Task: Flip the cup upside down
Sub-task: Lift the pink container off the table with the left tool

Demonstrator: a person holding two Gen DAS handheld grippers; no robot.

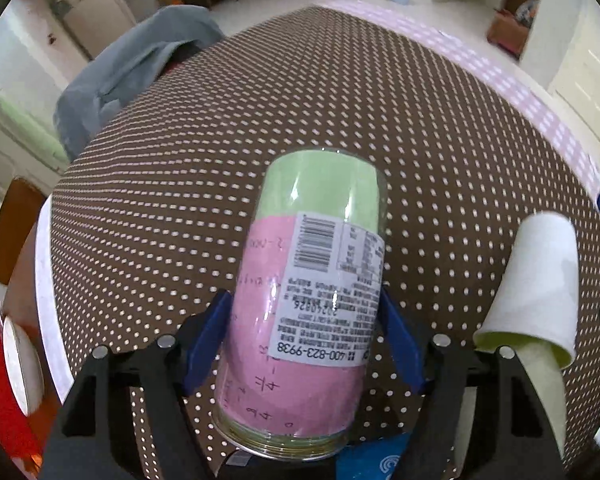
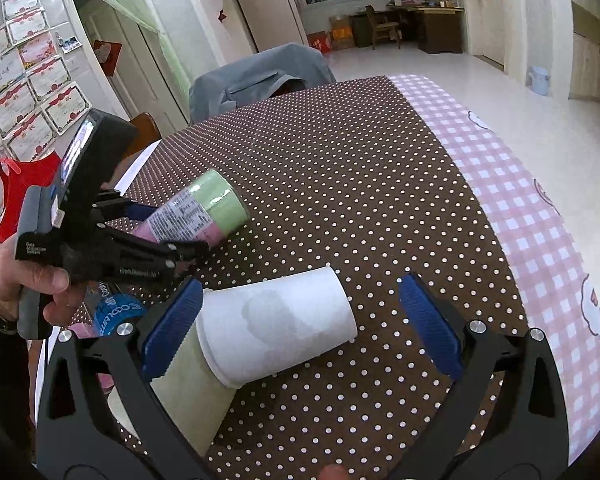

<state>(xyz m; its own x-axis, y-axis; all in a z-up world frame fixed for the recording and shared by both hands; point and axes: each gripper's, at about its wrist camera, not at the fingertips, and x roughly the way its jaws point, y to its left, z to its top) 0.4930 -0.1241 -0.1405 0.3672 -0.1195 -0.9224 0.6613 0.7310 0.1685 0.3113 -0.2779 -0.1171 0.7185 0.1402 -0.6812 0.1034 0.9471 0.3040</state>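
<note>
Through my left wrist camera, my left tongs (image 1: 304, 340) are clamped on a clear jar (image 1: 306, 300), one blue pad pressed to each side. The jar points away from me with its threaded mouth nearest the lens; rolled pink and green paper lines the inside, and a barcode label wraps the outside. To the right, a white paper cup (image 1: 536, 280) is tipped with its base up and away and its mouth down toward me, a pale green paper strip (image 1: 548, 392) sticking out of it. Beneath lies the brown dotted surface (image 1: 220, 168), bare all the way to its far edge, where a grey cloth (image 1: 132, 76) is draped.

Through my right wrist camera, my right tongs (image 2: 300, 328) are spread wide. The cup (image 2: 276, 324) lies tilted between the pads, resting against the left pad (image 2: 172, 328) and apart from the right one, the strip (image 2: 192, 396) trailing toward me. At the left, a hand (image 2: 20, 284) grips the other tool, which holds the jar (image 2: 196, 212) slanted above the surface (image 2: 340, 160). A pink checked cloth (image 2: 520, 208) borders the right side.
</note>
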